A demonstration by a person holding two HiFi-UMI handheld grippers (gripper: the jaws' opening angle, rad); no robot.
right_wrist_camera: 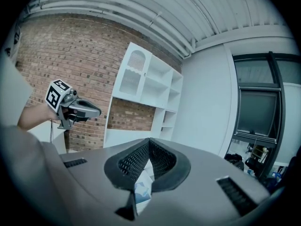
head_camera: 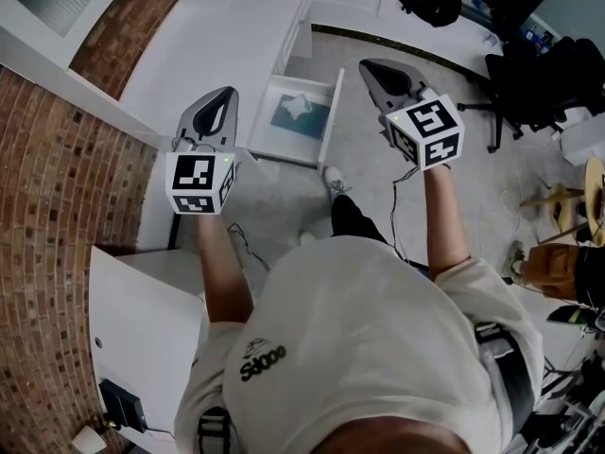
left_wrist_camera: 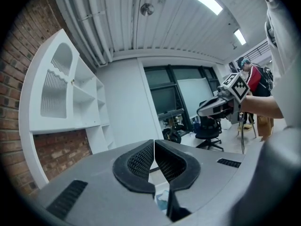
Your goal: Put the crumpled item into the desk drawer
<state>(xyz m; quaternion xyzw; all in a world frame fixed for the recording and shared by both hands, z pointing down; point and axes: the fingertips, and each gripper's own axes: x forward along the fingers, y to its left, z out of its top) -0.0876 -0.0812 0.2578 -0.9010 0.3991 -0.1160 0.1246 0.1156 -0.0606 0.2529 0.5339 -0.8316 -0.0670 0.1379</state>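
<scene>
The white desk drawer is pulled open below the desk edge. A crumpled white item lies inside it on a teal bottom. My left gripper hovers just left of the drawer, its jaws shut with nothing between them. To the drawer's right, my right gripper is shut and empty too. In the left gripper view the left gripper has its pads meeting, and the right gripper shows across the room. In the right gripper view the right gripper is closed, with the left gripper at the left.
A white desk runs along the brick wall. A white cabinet stands at lower left. Black office chairs and clutter fill the right side. A white shelf unit stands against the wall. My shoe is near the drawer.
</scene>
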